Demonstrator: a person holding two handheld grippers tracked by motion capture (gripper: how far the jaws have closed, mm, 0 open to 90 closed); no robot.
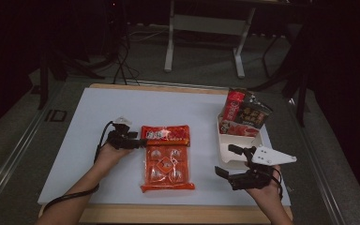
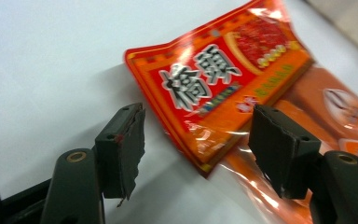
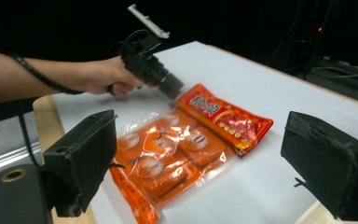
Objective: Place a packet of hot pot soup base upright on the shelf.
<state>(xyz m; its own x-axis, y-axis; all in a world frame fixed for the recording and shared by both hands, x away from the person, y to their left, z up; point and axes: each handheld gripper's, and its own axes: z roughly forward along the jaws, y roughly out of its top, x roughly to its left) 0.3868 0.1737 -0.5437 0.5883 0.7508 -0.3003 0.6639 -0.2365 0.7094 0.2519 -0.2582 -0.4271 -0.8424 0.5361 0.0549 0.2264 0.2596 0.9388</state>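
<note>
An orange snack bag (image 1: 167,159) with a red header strip and a clear window over small wrapped pieces lies flat at the middle of the white table. My left gripper (image 1: 142,140) is at the bag's top-left corner. In the left gripper view the jaws stand apart and the header's corner (image 2: 205,88) lies between them, with no pad pressing on it. From the right gripper view, the left gripper (image 3: 154,70) reaches the bag (image 3: 186,144) from its far side. My right gripper (image 1: 228,161) stands open to the right of the bag, nothing between its jaws (image 3: 205,168).
A white tray (image 1: 236,140) sits at the right, just beyond my right gripper. At its far end stand a red packet (image 1: 234,105) and a dark packet (image 1: 255,115). The table's wooden front edge (image 1: 183,213) runs close under both hands.
</note>
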